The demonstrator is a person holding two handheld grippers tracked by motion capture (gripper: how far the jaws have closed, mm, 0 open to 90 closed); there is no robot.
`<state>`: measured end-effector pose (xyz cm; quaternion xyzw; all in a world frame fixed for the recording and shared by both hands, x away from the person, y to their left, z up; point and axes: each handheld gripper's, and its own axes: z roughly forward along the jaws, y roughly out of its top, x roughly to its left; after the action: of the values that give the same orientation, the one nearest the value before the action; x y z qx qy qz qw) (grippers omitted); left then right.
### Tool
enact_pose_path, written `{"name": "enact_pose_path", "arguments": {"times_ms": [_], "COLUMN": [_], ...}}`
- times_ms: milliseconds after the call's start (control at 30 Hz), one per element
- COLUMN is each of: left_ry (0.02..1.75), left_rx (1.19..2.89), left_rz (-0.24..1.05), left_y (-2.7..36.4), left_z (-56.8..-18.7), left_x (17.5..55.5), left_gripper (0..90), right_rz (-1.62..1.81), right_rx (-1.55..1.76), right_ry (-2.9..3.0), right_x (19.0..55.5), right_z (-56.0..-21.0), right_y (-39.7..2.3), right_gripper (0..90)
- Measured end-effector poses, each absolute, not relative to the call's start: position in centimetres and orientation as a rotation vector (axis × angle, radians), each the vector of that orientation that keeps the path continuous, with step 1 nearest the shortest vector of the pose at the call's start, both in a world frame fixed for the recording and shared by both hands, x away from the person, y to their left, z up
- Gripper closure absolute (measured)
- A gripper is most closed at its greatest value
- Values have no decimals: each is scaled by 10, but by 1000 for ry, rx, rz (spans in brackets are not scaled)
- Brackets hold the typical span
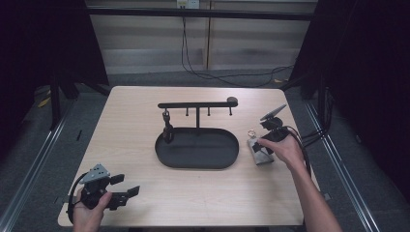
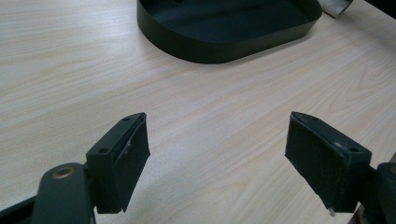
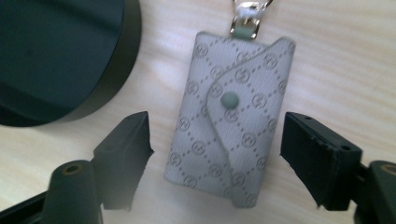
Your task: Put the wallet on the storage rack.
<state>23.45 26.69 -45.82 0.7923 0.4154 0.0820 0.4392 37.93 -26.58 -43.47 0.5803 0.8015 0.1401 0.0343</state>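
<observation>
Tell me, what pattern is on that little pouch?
The pouch is grey, with dotted diamonds around round logos; the right gripper view shows it best.

High view: grey key pouch point(image 1: 259, 153) mostly covered by the right hand point(image 1: 284, 150); only its lower left corner shows, at 4 o'clock from the black oval tray point(image 1: 197, 163). Right gripper point(image 1: 269, 137) jaw tips hidden under the same hand. Small ring point(image 1: 251, 132) at the pouch's 12 o'clock is too small to identify.

Right gripper view: pouch's metal clasp point(image 3: 248, 15) cut off by the top edge; tray cut off at 10 o'clock; near jaw arms blurred.

Left gripper view: tray cut at the top edge; a grey corner point(image 2: 337, 6) at 1 o'clock, identity unclear.
</observation>
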Motion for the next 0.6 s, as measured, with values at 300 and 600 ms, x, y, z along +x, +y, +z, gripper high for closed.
{"name": "enact_pose_path", "arguments": {"times_ms": [300,600], "left_ry": [1039,1042], "left_rx": [1971,1980], "left_rz": [209,205], "left_y": [266,266], "left_z": [-458,-459], "left_x": [235,235], "left_gripper": [215,215], "right_rz": [345,296], "right_rx": [1821,1846], "right_ry": [2473,2481], "right_x": [392,399], "right_z": [-448,-459], "right_y": [-262,-262], "right_gripper": [234,228]}}
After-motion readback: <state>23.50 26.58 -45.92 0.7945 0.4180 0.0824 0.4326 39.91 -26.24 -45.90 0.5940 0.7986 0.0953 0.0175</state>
